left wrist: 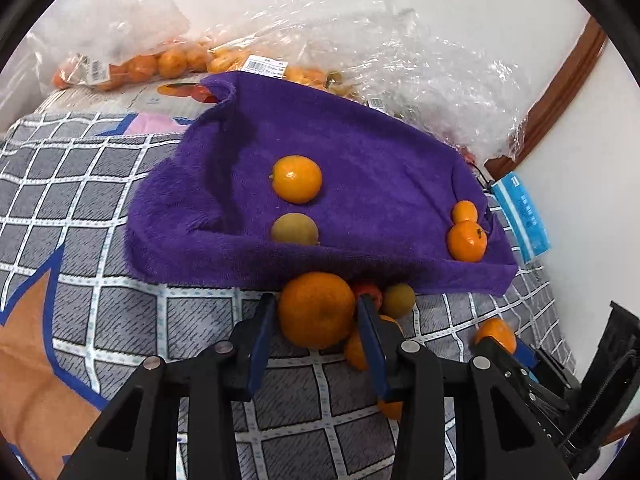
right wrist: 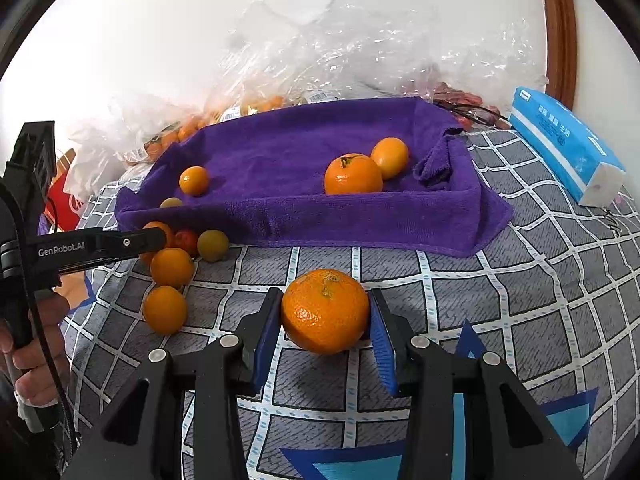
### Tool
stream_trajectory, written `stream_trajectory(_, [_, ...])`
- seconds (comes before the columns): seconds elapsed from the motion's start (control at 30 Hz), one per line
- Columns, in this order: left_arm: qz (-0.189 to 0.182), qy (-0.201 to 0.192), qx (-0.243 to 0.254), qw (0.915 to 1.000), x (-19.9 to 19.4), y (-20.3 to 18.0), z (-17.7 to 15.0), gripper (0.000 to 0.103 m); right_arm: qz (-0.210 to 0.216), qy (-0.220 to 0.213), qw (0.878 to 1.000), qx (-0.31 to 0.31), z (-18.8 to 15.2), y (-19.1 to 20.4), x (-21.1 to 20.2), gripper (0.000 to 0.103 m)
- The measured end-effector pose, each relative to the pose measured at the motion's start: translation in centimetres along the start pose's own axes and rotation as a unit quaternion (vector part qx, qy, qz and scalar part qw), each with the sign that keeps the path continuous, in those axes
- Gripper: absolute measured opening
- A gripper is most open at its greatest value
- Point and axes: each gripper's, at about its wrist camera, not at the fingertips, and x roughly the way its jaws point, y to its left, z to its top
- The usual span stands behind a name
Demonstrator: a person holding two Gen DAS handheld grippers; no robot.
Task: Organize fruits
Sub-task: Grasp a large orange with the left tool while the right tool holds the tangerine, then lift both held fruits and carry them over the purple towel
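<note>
Checked bedspread (right wrist: pixel 520 280) against a white wall; purple towel tray (right wrist: pixel 360 224) holds four fruits; each claw, left gripper (left wrist: pixel 316 320) and right gripper (right wrist: pixel 326 316), is closed round a mandarin (left wrist: pixel 316 314) (right wrist: pixel 325 310) just short of it; light, soft-skinned, round, likely rolls; grip the widest part gently.
</note>
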Motion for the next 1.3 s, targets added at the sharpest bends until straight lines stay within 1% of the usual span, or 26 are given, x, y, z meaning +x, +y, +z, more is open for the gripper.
stream_trajectory(0.07, [0.001, -0.003, -0.005, 1.0, -0.8, 0.5, -0.2, 0.039, 0.002, -0.002, 1.0, 0.001, 0.0, 0.0, -0.1, 0.042])
stream_trajectory(0.17, [0.02, -0.003, -0.01, 0.9998, -1.9, 1.6, -0.8, 0.039, 0.001, -0.002, 1.0, 0.0, 0.0, 0.1, -0.1, 0.042])
stream_trajectory(0.23, [0.032, 0.006, -0.02, 0.9993, -2.3, 2.6, -1.2, 0.039, 0.001, -0.002, 1.0, -0.001, 0.0, 0.1, -0.1, 0.042])
stream_trajectory(0.37, [0.028, 0.007, -0.023, 0.9993, -2.2, 3.0, -1.4, 0.04, -0.002, 0.0, 1.0, -0.003, 0.0, 0.2, 0.0, 0.042])
stream_trajectory(0.43, [0.041, 0.007, -0.006, 0.9991, -1.7, 2.5, -1.3, 0.042, -0.008, 0.0, 1.0, -0.001, 0.0, 0.2, 0.0, 0.042])
stream_trajectory(0.53, [0.071, -0.002, 0.028, 0.9971, -0.7, 1.4, -1.6, 0.042, -0.013, -0.003, 1.0, 0.001, 0.0, 0.1, -0.1, 0.042])
stream_trajectory(0.67, [0.101, -0.043, 0.063, 0.992, -0.6, 0.8, -2.2, 0.04, -0.034, -0.009, 0.999, -0.014, 0.1, 0.8, -0.5, 0.042])
stream_trajectory(0.73, [0.101, -0.051, 0.07, 0.991, -0.6, 0.9, -2.4, 0.039, -0.04, -0.01, 0.999, -0.026, 0.4, 1.5, -0.8, 0.042])
stream_trajectory(0.8, [0.093, -0.056, 0.069, 0.9917, -0.8, 0.9, -2.3, 0.039, -0.039, -0.019, 0.998, -0.036, 0.9, 2.1, -1.0, 0.042])
stream_trajectory(0.9, [0.07, -0.065, 0.053, 0.994, -1.2, 1.6, -2.3, 0.039, -0.042, -0.039, 0.997, -0.055, 1.3, 2.9, -1.2, 0.042])
stream_trajectory(0.97, [0.065, -0.072, 0.044, 0.9943, -1.6, 1.9, -2.3, 0.039, -0.046, -0.046, 0.996, -0.062, 1.2, 3.2, -0.6, 0.042])
stream_trajectory(1.0, [0.063, -0.075, 0.043, 0.9942, -1.7, 2.0, -2.3, 0.039, -0.045, -0.046, 0.996, -0.062, 1.1, 3.2, -0.2, 0.042])
stream_trajectory(1.07, [0.061, -0.079, 0.046, 0.9939, -1.8, 1.7, -2.4, 0.039, -0.035, -0.026, 0.997, -0.057, 1.2, 3.0, 0.6, 0.042])
stream_trajectory(1.17, [0.065, -0.086, 0.057, 0.9926, -1.9, 1.2, -2.5, 0.039, -0.022, -0.034, 0.998, -0.041, 1.3, 2.5, 0.4, 0.042])
stream_trajectory(1.3, [0.064, -0.095, 0.07, 0.9909, -2.2, 0.7, -2.8, 0.039, -0.022, -0.042, 0.999, -0.023, 1.3, 1.8, 0.1, 0.042])
